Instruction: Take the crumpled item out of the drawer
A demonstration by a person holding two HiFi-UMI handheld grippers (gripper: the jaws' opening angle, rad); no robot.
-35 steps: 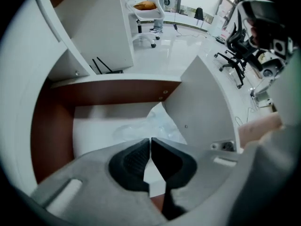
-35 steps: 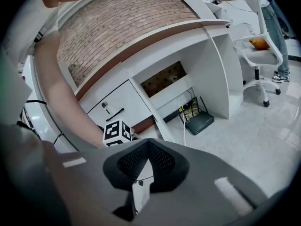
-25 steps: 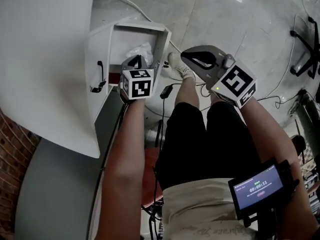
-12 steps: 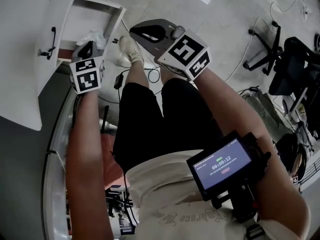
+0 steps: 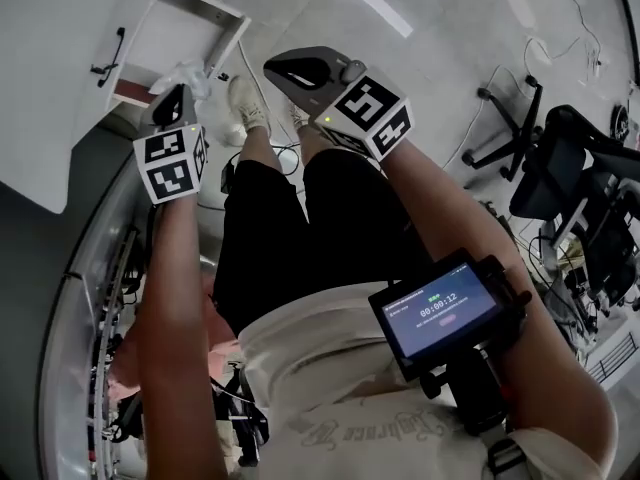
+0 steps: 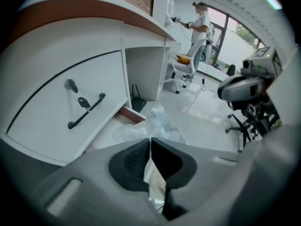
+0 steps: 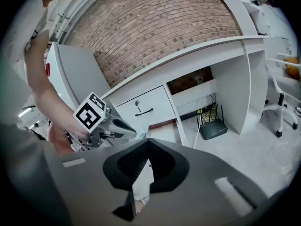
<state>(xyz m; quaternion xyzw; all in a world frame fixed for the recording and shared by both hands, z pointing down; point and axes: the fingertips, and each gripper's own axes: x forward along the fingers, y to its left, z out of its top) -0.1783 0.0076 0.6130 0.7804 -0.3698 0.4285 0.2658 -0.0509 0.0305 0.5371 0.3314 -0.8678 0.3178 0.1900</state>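
Left gripper (image 6: 150,139) is pinching, jaws pressed together, a wad of crumpled clear plastic (image 6: 157,122) just beside the open drawer (image 5: 185,23), its outline fading into the pale floor, its gripped end hiding behind the pads.

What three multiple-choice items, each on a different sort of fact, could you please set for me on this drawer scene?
1. Where is the crumpled item?
A) at the tip of the left tongs
B) on the desk top
C) under a chair

2. What colour is the handle on the drawer?
A) red
B) black
C) gold

3. How do the right tongs stand?
A) wide open
B) shut on a cable
C) shut, nothing between them

Answers:
1 A: the clear wad sits just past the closed left tips.
2 B: it is a black bar on the white front.
3 C: the tips meet with nothing gripped.
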